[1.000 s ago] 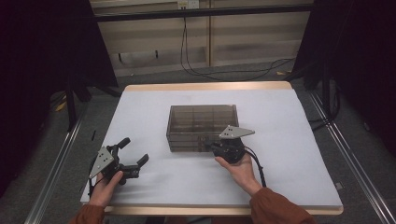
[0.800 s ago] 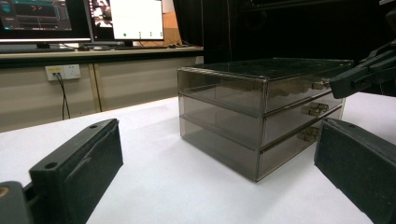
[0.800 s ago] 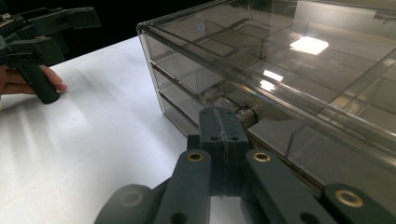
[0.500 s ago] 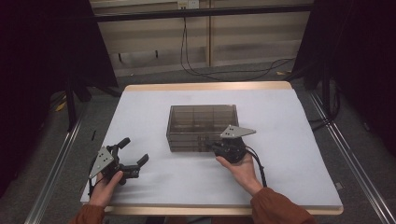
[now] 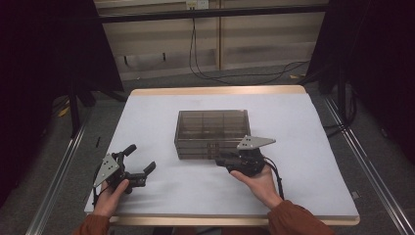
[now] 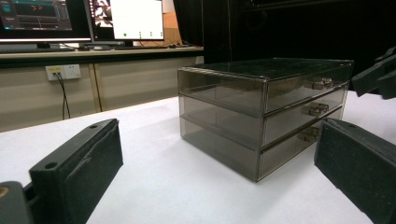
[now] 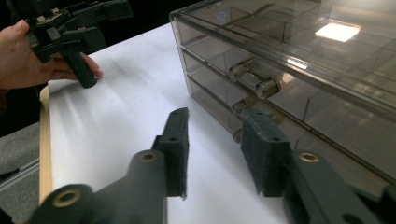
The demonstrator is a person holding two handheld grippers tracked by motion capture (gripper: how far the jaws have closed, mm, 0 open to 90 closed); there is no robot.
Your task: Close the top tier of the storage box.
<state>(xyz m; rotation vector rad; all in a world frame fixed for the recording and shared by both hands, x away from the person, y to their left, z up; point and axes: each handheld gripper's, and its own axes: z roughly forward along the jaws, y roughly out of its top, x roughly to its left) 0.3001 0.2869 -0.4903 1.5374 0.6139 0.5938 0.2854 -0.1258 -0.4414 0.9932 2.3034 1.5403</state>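
1. The right gripper (image 5: 226,160) is held at the front of the see-through box of drawers (image 5: 212,132), down by the lowest drawer. Its jaws have just been opening, and now a gap is seen between them with nothing pressed in it.
2. In the right gripper view, the 2 black pads (image 7: 177,149) are seen apart, and the small knob of the lowest drawer (image 7: 238,134) is just past their tips (whether it is touched cannot be told).
3. The left gripper (image 5: 143,166) is held low near the left front corner of the table (image 5: 303,122), well apart from the box. Its jaws are spread wide and nothing is held in them.
4. The box is set near the middle of the white table, with its front turned to the person. 3 drawers are stacked in it, and all 3 are seen pushed in.
5. In the left gripper view, a little knob (image 6: 322,83) is seen on each drawer front.
6. The right hand (image 5: 259,183) is wrapped around its gripper's handle, and an orange sleeve (image 5: 293,220) is seen behind it.
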